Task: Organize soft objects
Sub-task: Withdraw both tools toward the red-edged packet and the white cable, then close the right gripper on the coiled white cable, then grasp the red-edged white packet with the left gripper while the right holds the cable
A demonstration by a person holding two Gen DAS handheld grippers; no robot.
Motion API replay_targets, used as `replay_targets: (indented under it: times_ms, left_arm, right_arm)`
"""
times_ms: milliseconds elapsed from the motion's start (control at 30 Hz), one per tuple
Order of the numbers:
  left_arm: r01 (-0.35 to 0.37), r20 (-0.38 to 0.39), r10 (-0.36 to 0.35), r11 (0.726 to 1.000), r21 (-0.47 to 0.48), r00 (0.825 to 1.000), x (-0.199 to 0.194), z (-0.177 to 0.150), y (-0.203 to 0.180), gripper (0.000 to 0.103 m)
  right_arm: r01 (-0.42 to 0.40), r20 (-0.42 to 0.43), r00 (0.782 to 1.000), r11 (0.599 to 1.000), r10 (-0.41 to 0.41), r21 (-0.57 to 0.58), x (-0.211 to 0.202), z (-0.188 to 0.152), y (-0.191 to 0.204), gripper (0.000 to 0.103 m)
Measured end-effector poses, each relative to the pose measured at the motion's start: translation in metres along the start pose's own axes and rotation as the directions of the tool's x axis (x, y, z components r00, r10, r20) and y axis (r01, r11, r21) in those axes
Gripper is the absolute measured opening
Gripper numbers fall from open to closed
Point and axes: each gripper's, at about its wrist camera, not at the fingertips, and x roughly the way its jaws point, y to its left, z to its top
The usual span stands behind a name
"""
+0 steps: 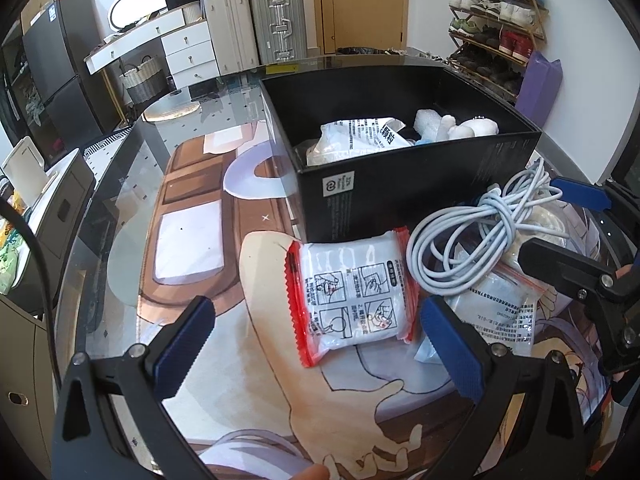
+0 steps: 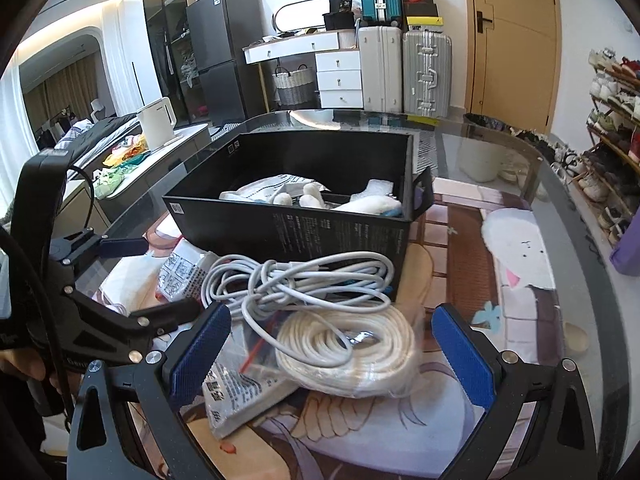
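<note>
White cable (image 2: 298,280) in a loose tangle sits on top of a bagged coil of cream rope (image 2: 348,350), both just in front of the black box (image 2: 288,232) on the glass table (image 2: 520,152). Right gripper (image 2: 326,354) has jaws wide apart, straddling the rope bag, touching nothing as far as I can tell. Left gripper (image 1: 316,346) also spread open, hovering near the red-edged packet (image 1: 350,292), which lies flat against the box's near wall. Box already holds a printed bag (image 1: 360,136) and white soft items (image 1: 456,124). Risks, as I judge them: closing on the rope bag could snag a cable loop lying over it, so the cable drags along or spills off. Slick plastic may slide out of the pads. A flatter printed pouch (image 2: 240,392) is pinned beneath the rope and could shift with it. The two grippers sit close together; working both piles at once invites a collision. Box wall is tall, so a low carry would catch it.
</note>
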Motion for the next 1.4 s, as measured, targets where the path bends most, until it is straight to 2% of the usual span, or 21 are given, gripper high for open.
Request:
replay_targets:
  times_ms: [467,800,967,1167,1267,1400]
  left_arm:
    - [0.005,-0.007,-0.005,1.000,-0.003,1.000,0.003,0.000,0.003,0.103]
    - [0.005,-0.011,-0.005,1.000,-0.011,1.000,0.004,0.000,0.003,0.103]
    - [0.003,-0.017,-0.004,1.000,-0.015,1.000,0.006,-0.002,0.004,0.103]
    - [0.004,-0.018,-0.005,1.000,-0.016,1.000,0.006,-0.001,0.005,0.103]
    - [0.006,-0.018,-0.007,1.000,-0.019,1.000,0.005,-0.001,0.005,0.103]
    - [0.016,-0.013,-0.016,1.000,-0.025,1.000,0.004,-0.001,0.006,0.103]
  right_arm:
    - [0.016,-0.028,0.999,1.000,-0.015,0.015,0.016,0.013,0.003,0.101]
    - [-0.035,-0.040,0.999,0.999,0.036,0.033,0.020,0.015,0.004,0.083]
    - [-0.076,-0.032,0.996,0.993,0.079,0.089,0.020,0.015,-0.003,0.074]
    - [-0.090,-0.004,0.996,0.993,0.091,0.081,0.015,0.014,-0.005,0.070]
    - [-0.118,0.005,0.993,0.989,0.118,0.089,0.012,0.013,-0.004,0.059]
    - [-0.121,0.020,0.993,0.990,0.120,0.078,0.007,0.011,-0.002,0.058]
